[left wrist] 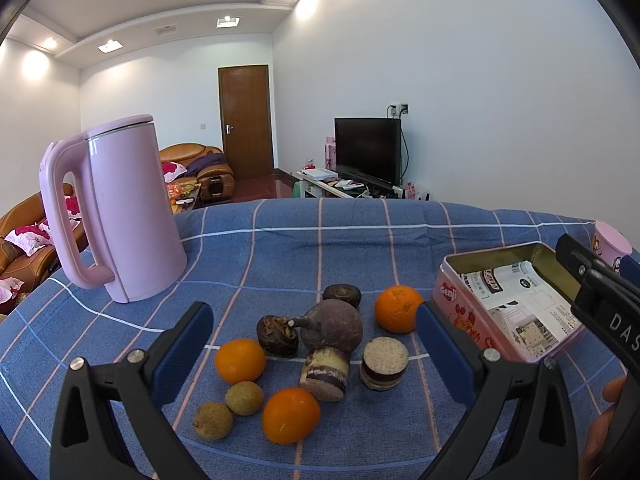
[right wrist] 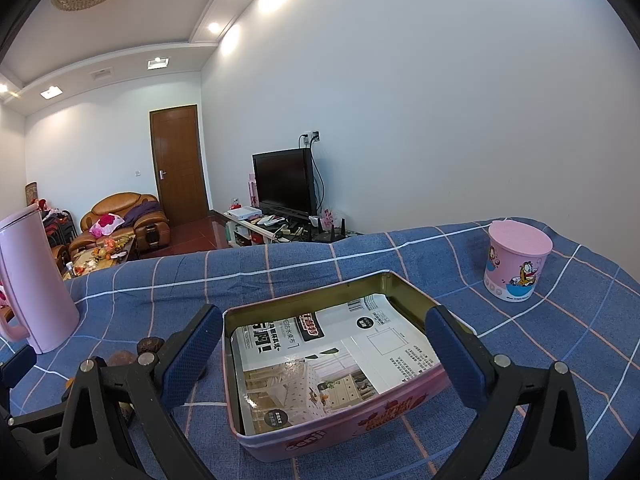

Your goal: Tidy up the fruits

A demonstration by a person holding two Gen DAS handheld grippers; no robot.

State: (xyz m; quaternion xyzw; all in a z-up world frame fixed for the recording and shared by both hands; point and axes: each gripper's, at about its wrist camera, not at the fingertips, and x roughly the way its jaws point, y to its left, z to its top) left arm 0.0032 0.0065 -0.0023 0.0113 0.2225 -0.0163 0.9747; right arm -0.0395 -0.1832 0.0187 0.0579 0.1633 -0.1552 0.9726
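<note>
A cluster of fruit lies on the blue checked cloth [left wrist: 320,240]: three oranges [left wrist: 240,361] [left wrist: 291,415] [left wrist: 398,308], two tan longans [left wrist: 244,398] [left wrist: 213,421], a purple mangosteen [left wrist: 334,326], dark chestnut-like fruits [left wrist: 277,335] [left wrist: 342,295] and two cut cane pieces [left wrist: 324,373] [left wrist: 384,363]. My left gripper [left wrist: 312,340] hangs open over the cluster, holding nothing. The pink tin [left wrist: 472,320] [right wrist: 360,428], lined with printed paper, sits to the right. My right gripper [right wrist: 324,344] is open, its fingers straddling the tin.
A tall pink kettle [left wrist: 120,216] [right wrist: 32,280] stands at the left of the table. A pink cartoon cup [right wrist: 518,266] [left wrist: 610,242] with a lid stands at the far right. The right gripper's body [left wrist: 600,300] shows in the left wrist view. Sofas, a door and a TV lie beyond.
</note>
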